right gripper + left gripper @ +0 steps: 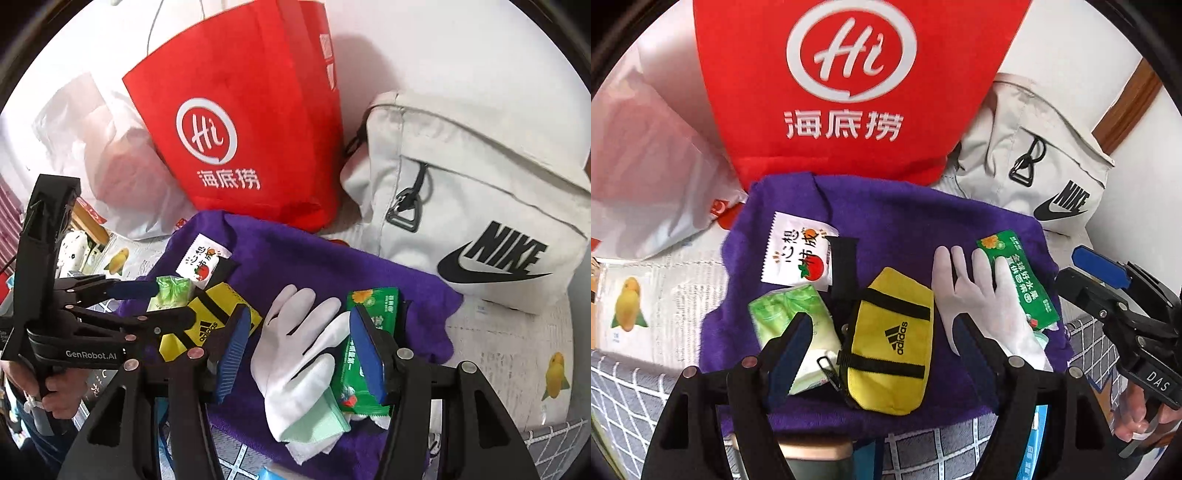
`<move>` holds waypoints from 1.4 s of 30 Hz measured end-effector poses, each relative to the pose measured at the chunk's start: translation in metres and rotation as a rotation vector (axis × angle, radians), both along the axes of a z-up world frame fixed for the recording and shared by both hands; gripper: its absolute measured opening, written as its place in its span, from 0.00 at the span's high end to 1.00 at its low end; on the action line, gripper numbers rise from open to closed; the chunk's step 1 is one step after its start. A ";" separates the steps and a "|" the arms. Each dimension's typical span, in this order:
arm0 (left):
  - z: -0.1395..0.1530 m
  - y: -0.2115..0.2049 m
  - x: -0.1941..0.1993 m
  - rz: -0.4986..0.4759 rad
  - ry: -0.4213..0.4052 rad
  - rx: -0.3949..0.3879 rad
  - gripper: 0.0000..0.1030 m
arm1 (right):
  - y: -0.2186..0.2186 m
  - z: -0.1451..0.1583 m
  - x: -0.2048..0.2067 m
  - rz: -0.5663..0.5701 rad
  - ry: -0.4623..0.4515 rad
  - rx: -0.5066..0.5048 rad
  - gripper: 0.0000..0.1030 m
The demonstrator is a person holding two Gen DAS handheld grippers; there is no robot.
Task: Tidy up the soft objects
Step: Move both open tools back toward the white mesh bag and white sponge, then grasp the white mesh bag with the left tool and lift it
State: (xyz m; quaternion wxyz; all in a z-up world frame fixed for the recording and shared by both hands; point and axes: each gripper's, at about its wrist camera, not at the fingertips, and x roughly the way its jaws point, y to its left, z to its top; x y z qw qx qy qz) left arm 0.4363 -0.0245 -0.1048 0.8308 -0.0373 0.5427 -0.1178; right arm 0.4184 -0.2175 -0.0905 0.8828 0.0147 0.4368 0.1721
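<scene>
L gripper (882,354): jaws wide open, nothing between the pads, hovering over the near edge of the purple towel (908,221). Yellow adidas pouch (890,343) sits right in the gap between its fingers, not touched as far as I can see. L finger tip is above the green tissue pack (790,317), R finger tip near the wrist end of the white glove (979,295). Can't tell if either tip makes contact.

R gripper (295,350): also open, empty. White glove lies between its fingers, palm flat, fingers pointing away from the cam. R pad overlaps the green snack packet (365,354), which lies just beside/partly on the glove; contact unclear. Pale green cloth (317,421) pokes out under the glove cuff.

Rest of the towel: white persimmon sachet (798,254) at far-left, partly over a black strap (846,266) that runs down behind the pouch. Small metal clip (827,369) next to the pouch by the tissue pack.

Behind the towel: red Haidilao bag (849,85) upright, center. Beige Nike bag (480,229) to the R, touching the towel's far-right edge. Translucent plastic bag (646,166) to the L. Everything on a printed sheet w/ yellow bird pics (628,302); grid-pattern cloth (620,398) at the near edge.
</scene>
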 end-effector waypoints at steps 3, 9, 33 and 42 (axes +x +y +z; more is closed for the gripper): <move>0.015 0.004 -0.014 0.004 -0.025 0.006 0.25 | -0.006 0.014 -0.017 -0.005 -0.016 0.029 0.46; 0.029 0.010 -0.058 -0.022 -0.044 -0.015 0.25 | -0.014 0.029 -0.067 -0.018 -0.052 0.044 0.46; 0.012 0.023 -0.235 -0.041 -0.063 -0.095 0.25 | -0.003 0.008 -0.241 -0.048 -0.033 0.136 0.46; -0.022 0.002 -0.264 -0.066 -0.015 -0.143 0.25 | -0.007 0.001 -0.280 -0.055 -0.044 0.115 0.46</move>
